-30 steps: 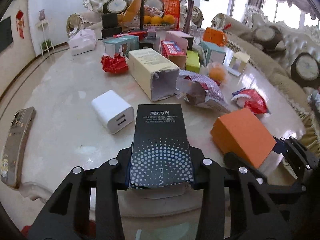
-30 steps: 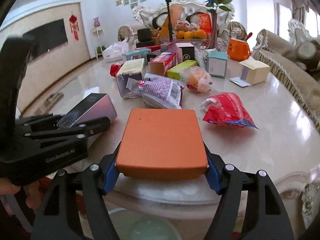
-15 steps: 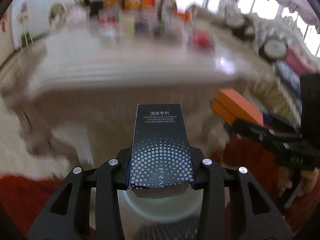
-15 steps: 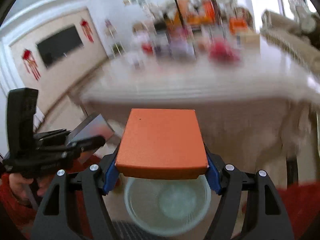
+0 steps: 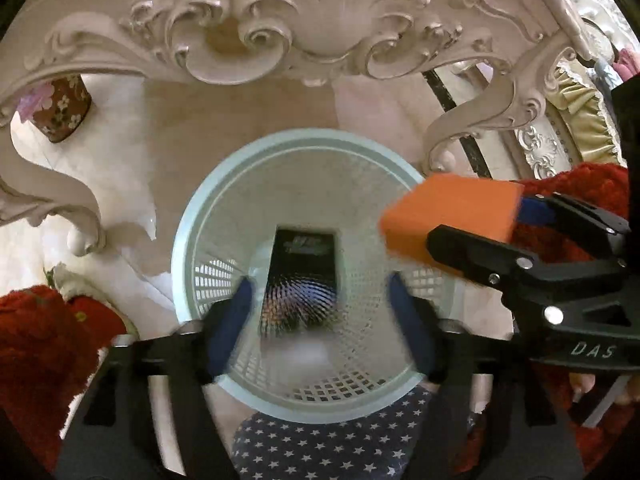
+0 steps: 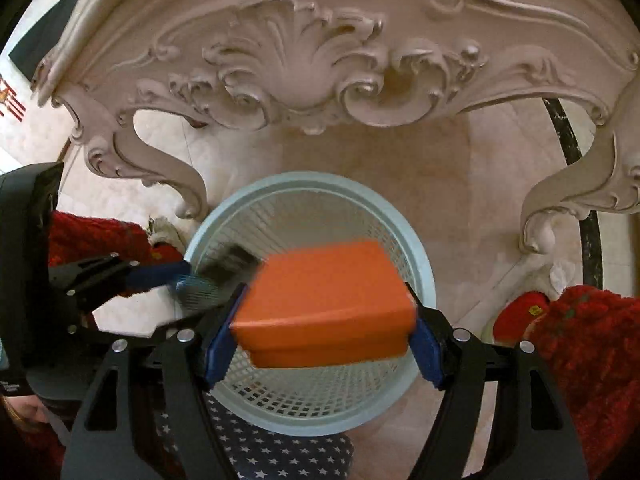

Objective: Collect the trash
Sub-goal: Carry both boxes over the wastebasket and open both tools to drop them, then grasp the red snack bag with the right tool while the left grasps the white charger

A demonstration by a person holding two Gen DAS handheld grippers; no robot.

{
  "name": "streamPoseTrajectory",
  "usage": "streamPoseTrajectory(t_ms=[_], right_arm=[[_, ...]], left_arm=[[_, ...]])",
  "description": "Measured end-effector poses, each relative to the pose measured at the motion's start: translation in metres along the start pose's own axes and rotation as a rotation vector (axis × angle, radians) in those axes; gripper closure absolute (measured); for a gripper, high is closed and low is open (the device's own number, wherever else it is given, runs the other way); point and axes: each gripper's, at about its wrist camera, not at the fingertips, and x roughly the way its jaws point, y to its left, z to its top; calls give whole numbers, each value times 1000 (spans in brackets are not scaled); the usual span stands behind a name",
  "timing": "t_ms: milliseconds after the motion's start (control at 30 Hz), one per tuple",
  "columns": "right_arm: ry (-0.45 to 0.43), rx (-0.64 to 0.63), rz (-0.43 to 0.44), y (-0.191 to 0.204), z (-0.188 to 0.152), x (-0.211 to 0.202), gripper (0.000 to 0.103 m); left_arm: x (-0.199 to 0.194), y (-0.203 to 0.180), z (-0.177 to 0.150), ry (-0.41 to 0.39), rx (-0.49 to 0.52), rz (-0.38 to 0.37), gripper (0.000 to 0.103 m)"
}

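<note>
The left gripper (image 5: 320, 300) is wide open; the black box (image 5: 304, 272) drops mid-frame into the basket (image 5: 192, 216). The right gripper (image 6: 320, 340) squeezes the orange box (image 6: 324, 300); it should let go next.

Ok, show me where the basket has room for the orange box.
Bare mesh shows right of the black box, up to the basket wall, and along its near side. The middle is crowded: the black box lies between the open left gripper fingers. The right gripper holds the orange box above.
</note>
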Motion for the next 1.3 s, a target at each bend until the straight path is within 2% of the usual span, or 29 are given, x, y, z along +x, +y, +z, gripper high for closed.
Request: streamPoseTrajectory(t_ms=[67, 133, 367, 633, 700, 767, 900, 1000, 1067, 1133, 1233, 1300], right_arm=[[-9, 3, -18, 0, 0, -2, 25], [-17, 24, -18, -6, -2, -7, 25], [-36, 110, -19, -26, -3, -9, 25], [-69, 100, -23, -23, -4, -16, 25], [-118, 91, -19, -21, -5, -28, 25], [-195, 73, -20, -19, -7, -49, 25], [-421, 47, -21, -20, -8, -115, 25], [-551, 19, -69, -27, 16, -163, 23], [-604, 20, -125, -35, 48, -186, 21], [-647, 35, -128, -44, 78, -196, 21], [-641, 54, -167, -59, 131, -194, 21], [-606, 54, -160, -67, 159, -183, 21]], left_arm=[[1, -2, -2, -21, 12, 47, 19], [0, 0, -1, -32, 11, 58, 13], [-3, 15, -1, -53, -61, 36, 12], [-10, 18, -4, -77, -78, 54, 12], [-19, 18, -6, -107, -73, 80, 12], [-40, 15, -10, -179, -65, 143, 12], [-105, 17, -14, -347, -89, 205, 12], [-163, 17, 9, -470, -119, 236, 12], [-196, 15, 46, -537, -135, 268, 12], [-211, 16, 80, -589, -166, 289, 12], [-214, 24, 140, -596, -246, 333, 12], [-206, 30, 169, -574, -296, 312, 12]])
